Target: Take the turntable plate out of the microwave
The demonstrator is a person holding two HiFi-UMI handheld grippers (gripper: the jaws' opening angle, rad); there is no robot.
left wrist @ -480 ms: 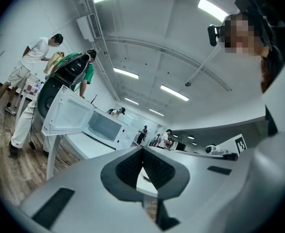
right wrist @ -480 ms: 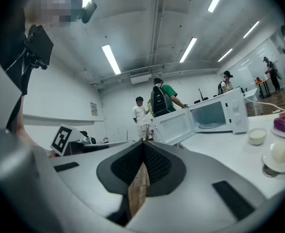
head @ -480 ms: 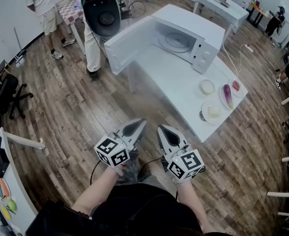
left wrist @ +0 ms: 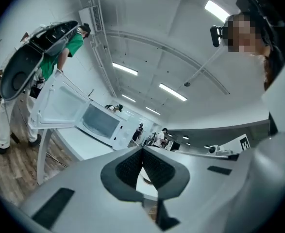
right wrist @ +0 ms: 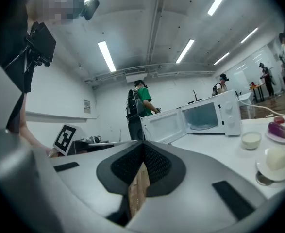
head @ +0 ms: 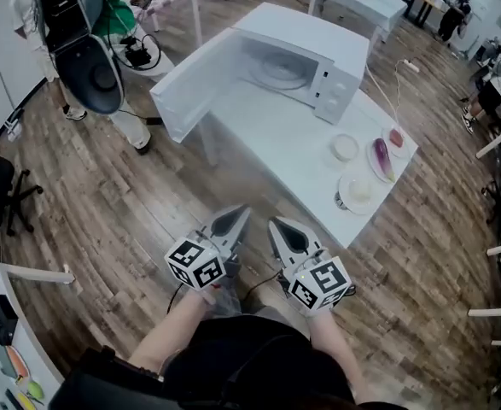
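Wood-plank floor [head: 105,203] fills most of the head view, and a long white counter [head: 284,156] runs from upper centre toward the right. On the counter's far end sits the white microwave [head: 318,41], its door [head: 186,88] already swung wide to the left. The glass turntable plate [head: 277,71] lies inside the cavity, untouched. By my reading only the opening is done, and the approach, the grasp and the lift-out are all left. The left hand-held gripper [head: 235,216] and the right hand-held gripper [head: 277,226] sit side by side at lower centre, close to the person's body and well apart from the counter. They point roughly level toward the microwave, each with its jaws pressed together on nothing.
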